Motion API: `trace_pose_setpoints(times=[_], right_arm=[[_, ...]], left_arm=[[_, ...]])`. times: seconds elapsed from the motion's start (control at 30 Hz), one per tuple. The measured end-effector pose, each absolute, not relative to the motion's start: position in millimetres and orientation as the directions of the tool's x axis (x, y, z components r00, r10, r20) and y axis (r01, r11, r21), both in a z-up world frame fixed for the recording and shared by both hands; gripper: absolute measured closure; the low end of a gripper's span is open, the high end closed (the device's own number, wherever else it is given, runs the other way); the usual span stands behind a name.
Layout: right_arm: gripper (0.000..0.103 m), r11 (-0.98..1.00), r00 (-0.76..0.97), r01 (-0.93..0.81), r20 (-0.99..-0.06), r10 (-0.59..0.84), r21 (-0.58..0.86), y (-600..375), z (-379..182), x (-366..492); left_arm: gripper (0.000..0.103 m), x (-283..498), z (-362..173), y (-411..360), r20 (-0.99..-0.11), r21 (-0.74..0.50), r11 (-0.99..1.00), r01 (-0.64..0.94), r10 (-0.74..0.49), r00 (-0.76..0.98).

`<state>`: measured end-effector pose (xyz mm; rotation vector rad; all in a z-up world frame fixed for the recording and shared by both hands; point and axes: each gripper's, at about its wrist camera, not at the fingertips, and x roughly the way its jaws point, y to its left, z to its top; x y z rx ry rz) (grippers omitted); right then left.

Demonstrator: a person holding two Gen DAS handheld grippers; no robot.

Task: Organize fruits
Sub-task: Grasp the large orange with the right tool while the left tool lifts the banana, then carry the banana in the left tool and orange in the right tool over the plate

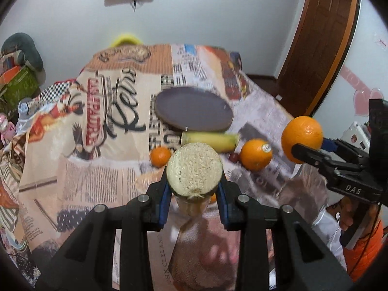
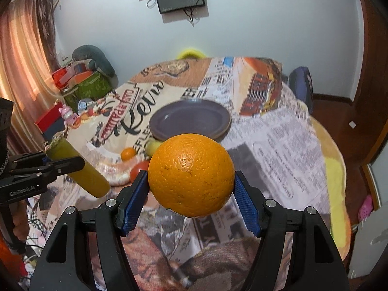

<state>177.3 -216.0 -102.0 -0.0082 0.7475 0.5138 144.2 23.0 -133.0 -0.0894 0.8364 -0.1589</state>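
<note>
Two fruits are up off the worktop (image 2: 278, 131) at once, one in each of my grippers, so both can travel to the dark plate (image 2: 190, 121) together. My right gripper (image 2: 191, 184) has its fingers clamped across the widest part of a large orange (image 2: 191, 174), where a round skin slips least. My left gripper (image 1: 194, 189) pinches a cut sugarcane piece (image 1: 194, 169) around its stalk. The banana (image 1: 211, 140), sticker orange (image 1: 255, 154) and small mandarin (image 1: 160, 156) wait near the plate's near rim.
</note>
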Motion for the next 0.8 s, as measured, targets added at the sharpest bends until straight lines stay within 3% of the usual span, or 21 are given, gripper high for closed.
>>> trace_pose_setpoints(times=[0.47,0.8], right_arm=[[0.037,0.881,0.681,-0.453,-0.585,0.441,0.137,-207,-71,207],[0.037,0.881,0.703,-0.460,-0.561,0.437,0.110,-196,-65,239]], left_arm=[[0.070,181,-93,18,-0.655,-0.127,0.985,0.115,-0.170,0.737],[0.070,223,-99,14,-0.659,-0.118,0.985,0.125,-0.172,0.732]])
